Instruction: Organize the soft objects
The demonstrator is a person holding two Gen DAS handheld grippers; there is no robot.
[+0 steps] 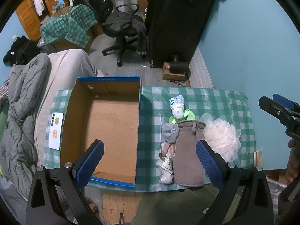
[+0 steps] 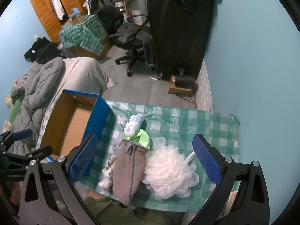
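An empty blue-sided cardboard box (image 1: 110, 123) stands on the left of a green checked table (image 1: 215, 97); it also shows in the right wrist view (image 2: 75, 123). Right of it lies a pile of soft things: a grey-brown mitten (image 1: 188, 153) (image 2: 127, 170), a pale bath pouf (image 1: 221, 136) (image 2: 170, 172), a grey sock ball (image 1: 169, 132), a white-blue sock bundle (image 1: 177, 106) (image 2: 134, 123), a green cloth (image 2: 142, 137) and a crumpled white bag (image 1: 165, 168). My left gripper (image 1: 150, 163) is open above the box's right wall. My right gripper (image 2: 145, 159) is open above the mitten and pouf.
A white phone (image 1: 55, 130) lies on the table left of the box. A bed with a grey duvet (image 1: 20, 112) is at the left. An office chair (image 1: 123, 30) and a black wardrobe (image 1: 176, 18) stand beyond the table. A blue wall (image 1: 253, 46) is at the right.
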